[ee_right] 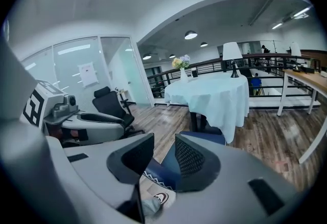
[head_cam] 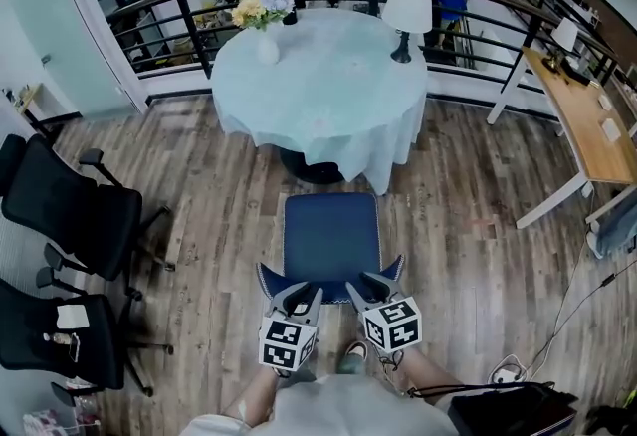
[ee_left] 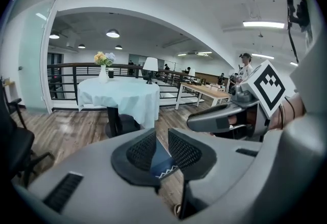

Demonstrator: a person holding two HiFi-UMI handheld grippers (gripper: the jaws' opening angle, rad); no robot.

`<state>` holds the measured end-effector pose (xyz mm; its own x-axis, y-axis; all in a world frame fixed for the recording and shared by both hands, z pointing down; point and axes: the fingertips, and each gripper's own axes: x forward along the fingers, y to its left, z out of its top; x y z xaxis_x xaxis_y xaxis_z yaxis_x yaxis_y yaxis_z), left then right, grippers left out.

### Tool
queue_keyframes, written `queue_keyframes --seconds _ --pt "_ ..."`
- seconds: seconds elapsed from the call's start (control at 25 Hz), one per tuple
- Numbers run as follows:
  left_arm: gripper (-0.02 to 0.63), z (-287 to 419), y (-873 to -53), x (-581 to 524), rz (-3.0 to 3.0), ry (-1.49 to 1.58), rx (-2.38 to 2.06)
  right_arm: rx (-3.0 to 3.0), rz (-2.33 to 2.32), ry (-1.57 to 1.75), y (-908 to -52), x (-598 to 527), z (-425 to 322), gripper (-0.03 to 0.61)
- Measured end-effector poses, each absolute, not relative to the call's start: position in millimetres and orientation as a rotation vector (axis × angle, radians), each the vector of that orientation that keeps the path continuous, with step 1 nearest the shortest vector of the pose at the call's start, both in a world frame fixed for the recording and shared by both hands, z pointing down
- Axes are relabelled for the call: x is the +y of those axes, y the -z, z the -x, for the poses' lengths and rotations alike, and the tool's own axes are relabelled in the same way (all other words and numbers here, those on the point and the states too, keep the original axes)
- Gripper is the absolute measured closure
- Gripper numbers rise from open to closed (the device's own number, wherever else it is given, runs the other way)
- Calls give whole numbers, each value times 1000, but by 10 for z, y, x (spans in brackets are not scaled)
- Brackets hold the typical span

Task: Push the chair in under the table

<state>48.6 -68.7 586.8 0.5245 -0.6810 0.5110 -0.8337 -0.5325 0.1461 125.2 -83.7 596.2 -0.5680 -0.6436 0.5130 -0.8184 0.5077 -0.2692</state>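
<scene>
A blue chair (head_cam: 330,235) stands facing the round table (head_cam: 318,96), which wears a pale blue cloth; the seat's front is near the cloth's hem. My left gripper (head_cam: 296,297) and right gripper (head_cam: 366,287) sit side by side at the top edge of the chair's back, which has white zigzag trim (head_cam: 269,277). In the left gripper view the left gripper (ee_left: 162,149) has a gap between its pads, with the blue edge (ee_left: 162,166) showing in it. The right gripper (ee_right: 163,154) stands wider over the blue back (ee_right: 158,174). Neither pair of pads presses on the fabric.
A vase of flowers (head_cam: 264,21) and a white lamp (head_cam: 406,11) stand on the table. Two black office chairs (head_cam: 70,215) are at the left, a wooden desk (head_cam: 587,115) at the right, a railing (head_cam: 179,16) behind. A black bag (head_cam: 508,409) and cables lie at lower right.
</scene>
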Motion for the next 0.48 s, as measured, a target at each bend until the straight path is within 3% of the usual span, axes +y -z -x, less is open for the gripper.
queue_keyframes --seconds 0.16,0.48 --pt "454 -522 -6062 -516 -2359 -635 -1163 -2410 -1131 -697 -6043 -691 -1220 430" --pt "407 -481 -6360 -305 -2313 -776 -1149 -2359 -988 -610 -6299 -455 -1248 382"
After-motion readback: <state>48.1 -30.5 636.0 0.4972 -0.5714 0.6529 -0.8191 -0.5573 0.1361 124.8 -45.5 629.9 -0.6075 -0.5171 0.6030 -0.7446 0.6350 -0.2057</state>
